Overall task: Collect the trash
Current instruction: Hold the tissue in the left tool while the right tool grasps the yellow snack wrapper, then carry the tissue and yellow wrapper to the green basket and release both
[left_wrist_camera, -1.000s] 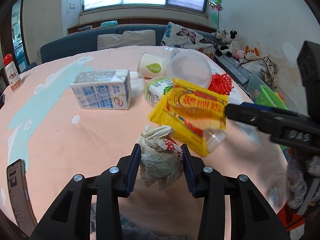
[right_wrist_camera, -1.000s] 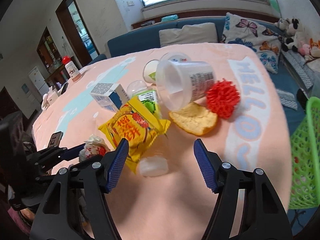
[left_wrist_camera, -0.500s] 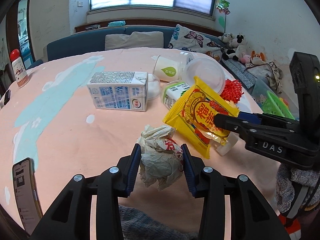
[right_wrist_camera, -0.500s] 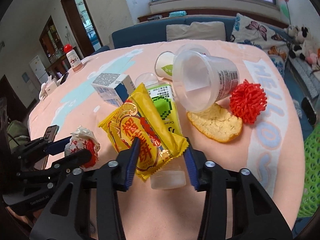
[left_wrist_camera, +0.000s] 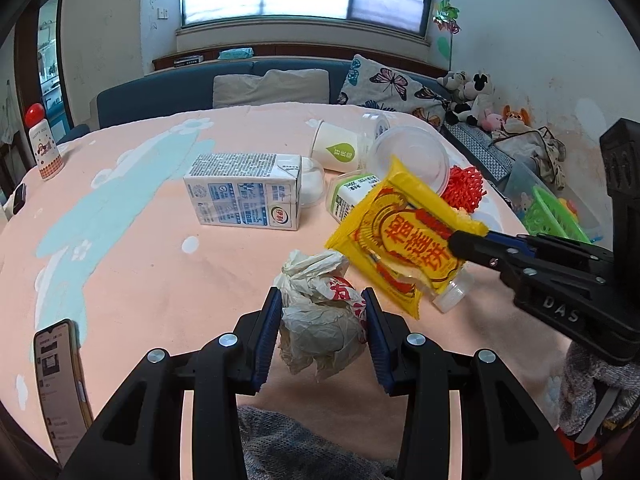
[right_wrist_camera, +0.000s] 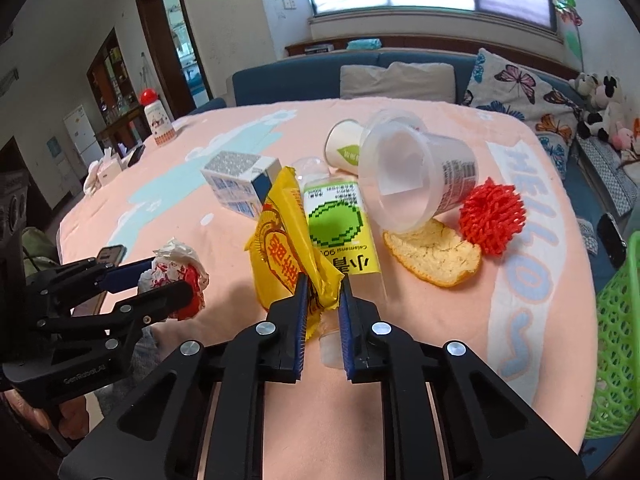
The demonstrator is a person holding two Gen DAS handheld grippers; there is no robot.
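A crumpled white and red paper wrapper [left_wrist_camera: 320,320] sits between the blue pads of my left gripper [left_wrist_camera: 322,296], which is shut on it just above the pink tablecloth [left_wrist_camera: 140,272]. In the right wrist view the same paper wrapper [right_wrist_camera: 176,264] shows in the left gripper [right_wrist_camera: 172,276] at the left. My right gripper [right_wrist_camera: 322,284] has its jaws closed on the near corner of a yellow snack wrapper [right_wrist_camera: 280,248], pads pressing on it. The yellow snack wrapper [left_wrist_camera: 400,240] is tilted up off the cloth, with the right gripper [left_wrist_camera: 456,242] on its right edge.
Beyond lie a milk carton [left_wrist_camera: 244,200], a green-label bottle [right_wrist_camera: 340,236], a clear plastic tub [right_wrist_camera: 416,184], a paper cup [left_wrist_camera: 336,152], a bread piece [right_wrist_camera: 432,256] and a red mesh ball [right_wrist_camera: 492,216]. A phone [left_wrist_camera: 60,360] lies near left. A green basket [right_wrist_camera: 616,340] stands at right.
The right gripper moved in over the yellow wrapper and closed from wide open onto its corner, tilting it up. The left gripper kept still, holding the paper wrapper.
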